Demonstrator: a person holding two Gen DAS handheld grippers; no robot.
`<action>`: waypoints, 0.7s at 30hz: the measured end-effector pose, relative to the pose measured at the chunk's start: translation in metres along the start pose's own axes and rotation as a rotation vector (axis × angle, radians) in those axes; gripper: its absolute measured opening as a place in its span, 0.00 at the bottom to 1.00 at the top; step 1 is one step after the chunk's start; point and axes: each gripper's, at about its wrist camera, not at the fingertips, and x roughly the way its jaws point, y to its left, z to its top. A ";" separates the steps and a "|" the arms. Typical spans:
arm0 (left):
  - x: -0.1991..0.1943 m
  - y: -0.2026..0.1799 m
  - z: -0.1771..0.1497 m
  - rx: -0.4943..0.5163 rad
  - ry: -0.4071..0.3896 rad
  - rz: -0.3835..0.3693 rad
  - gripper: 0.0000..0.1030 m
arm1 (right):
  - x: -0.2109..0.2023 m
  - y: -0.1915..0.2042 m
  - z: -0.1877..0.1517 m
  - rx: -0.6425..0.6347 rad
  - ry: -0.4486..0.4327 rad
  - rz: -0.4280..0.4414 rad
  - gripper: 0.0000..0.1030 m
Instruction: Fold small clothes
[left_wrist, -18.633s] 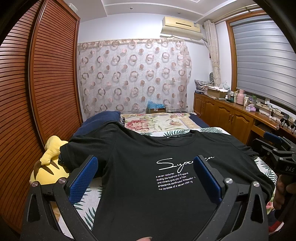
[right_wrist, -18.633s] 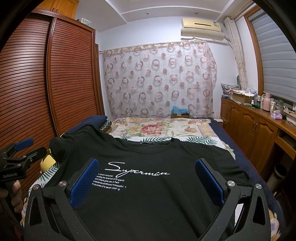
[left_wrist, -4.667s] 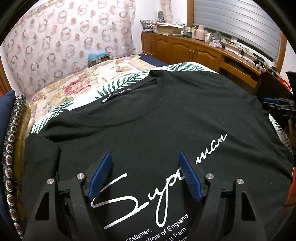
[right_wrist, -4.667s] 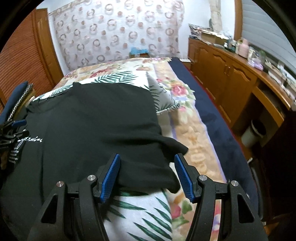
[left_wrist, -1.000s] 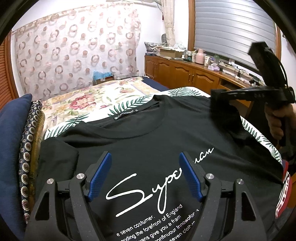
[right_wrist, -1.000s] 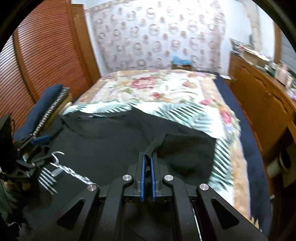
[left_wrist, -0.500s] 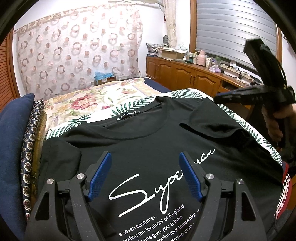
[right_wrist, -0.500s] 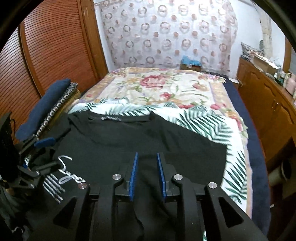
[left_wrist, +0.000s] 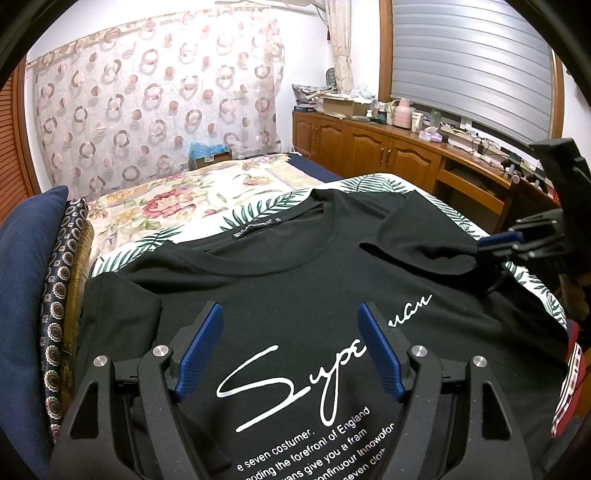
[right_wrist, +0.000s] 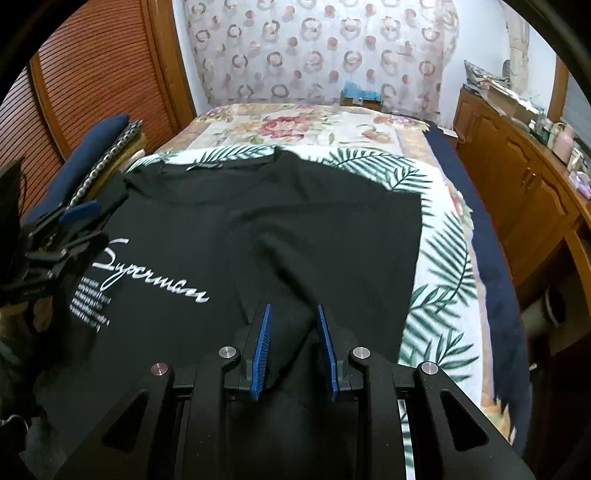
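Change: right tool (right_wrist: 293, 349) has let go of the right sleeve (left_wrist: 413, 243), now folded onto the black T-shirt (left_wrist: 295, 295) | State: right jaws slightly apart, empty; left tool (left_wrist: 290, 349) wide, empty, above the chest lettering | Shirt: flat on the bed (right_wrist: 436, 236) | Risk: loose sleeve may spring back; withdrawing pads could drag cloth.

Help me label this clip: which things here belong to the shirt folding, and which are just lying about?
In the job: black T-shirt, its folded-in sleeve, left tool, right tool.

Lying about: navy pillow, patterned cushion, bottles on the cabinet, blue box.
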 end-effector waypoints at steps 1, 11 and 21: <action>0.001 -0.002 0.001 0.000 0.001 0.000 0.74 | 0.000 0.002 -0.001 -0.005 0.006 0.002 0.26; 0.001 -0.002 0.000 0.000 -0.003 0.002 0.74 | 0.018 0.017 -0.013 -0.091 0.068 -0.035 0.13; 0.000 -0.001 -0.001 -0.002 -0.004 0.008 0.74 | 0.013 0.030 -0.016 -0.080 0.053 0.104 0.11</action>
